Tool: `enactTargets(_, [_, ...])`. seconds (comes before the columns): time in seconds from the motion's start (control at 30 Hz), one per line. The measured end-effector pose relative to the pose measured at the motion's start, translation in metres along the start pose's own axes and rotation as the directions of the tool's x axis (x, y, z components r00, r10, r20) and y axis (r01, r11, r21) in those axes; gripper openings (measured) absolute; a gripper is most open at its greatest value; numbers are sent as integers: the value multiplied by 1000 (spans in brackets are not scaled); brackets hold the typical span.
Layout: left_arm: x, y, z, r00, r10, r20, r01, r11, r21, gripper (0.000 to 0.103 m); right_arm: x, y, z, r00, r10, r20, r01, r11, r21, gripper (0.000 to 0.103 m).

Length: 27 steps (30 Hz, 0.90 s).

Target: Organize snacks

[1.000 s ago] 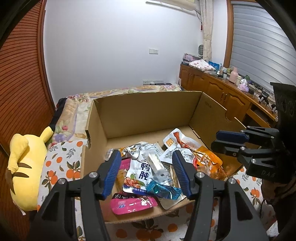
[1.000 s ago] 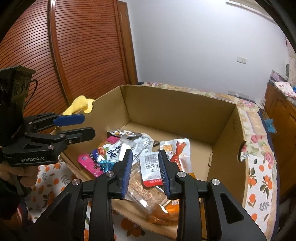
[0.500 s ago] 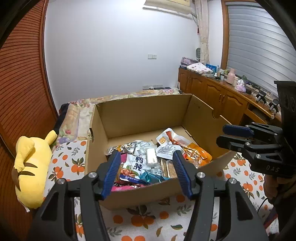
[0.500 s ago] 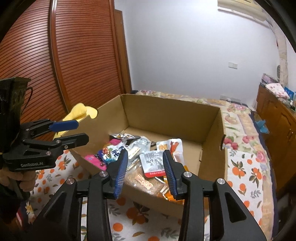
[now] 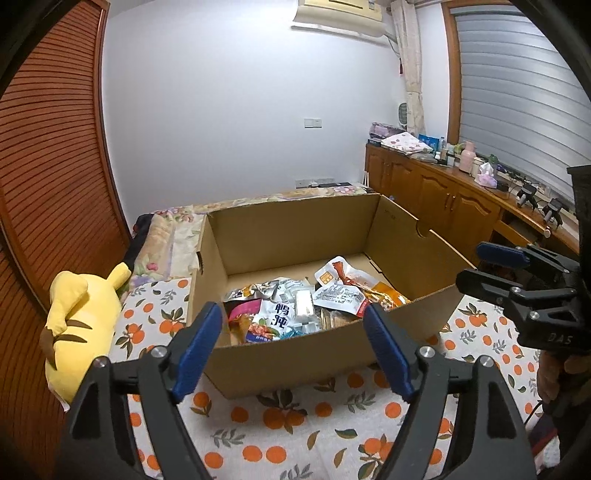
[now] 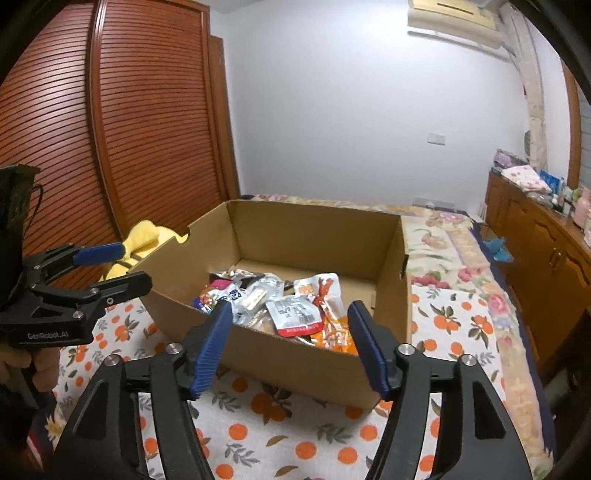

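Between picks: left claw (image 5: 291, 345) and right claw (image 6: 290, 341) both opening, empty (snacks (image 5: 295, 306) heaped in box (image 5: 295, 354)). Next: choose one packet.

You face a plain white wall (image 5: 240, 122) with an air conditioner (image 5: 338, 16) high up, slatted wooden doors (image 6: 110, 122) on your left, and wooden cabinets (image 5: 436, 199) under a shuttered window (image 5: 517, 103) on your right.
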<state>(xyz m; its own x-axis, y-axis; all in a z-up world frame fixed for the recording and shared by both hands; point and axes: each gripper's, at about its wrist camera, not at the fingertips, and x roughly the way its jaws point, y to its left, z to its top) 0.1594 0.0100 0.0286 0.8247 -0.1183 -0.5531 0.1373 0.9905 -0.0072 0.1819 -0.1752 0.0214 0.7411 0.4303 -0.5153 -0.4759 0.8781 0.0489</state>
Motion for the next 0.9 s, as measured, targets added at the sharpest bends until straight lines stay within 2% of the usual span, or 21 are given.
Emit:
enactTargets(0.03, [-2,0,-1,1000,-3,-7,3,1000,-8,91,-3,0,-1,1000,-10,6,10,1000,4,73])
enactTargets(0.1, [-5,1,-2,1000,-15,-16,15,1000,-23,94,-9,1,-1,1000,-16,17,16,1000,10,79])
enactTargets(0.2, [-13,-1,-4,1000,6,-14,-6,1000,-18,98,-17,2,-2,999,-32,34,32,999,15,83])
enactTargets(0.57, [-47,-12,-7,998,1,64,1,1000,-21,98,-43,8,-1,994,-80,79,77,996,40,89])
enactTargets(0.7, [-57,-22,-9,995,29,91,-30,1000,1,98,-53,14,-1,991,-104,86,101,994,38,89])
enactTargets(0.9, [-69,-28,-11,994,20,104,-19,1000,-4,98,-69,20,-4,985,-131,113,127,991,44,89])
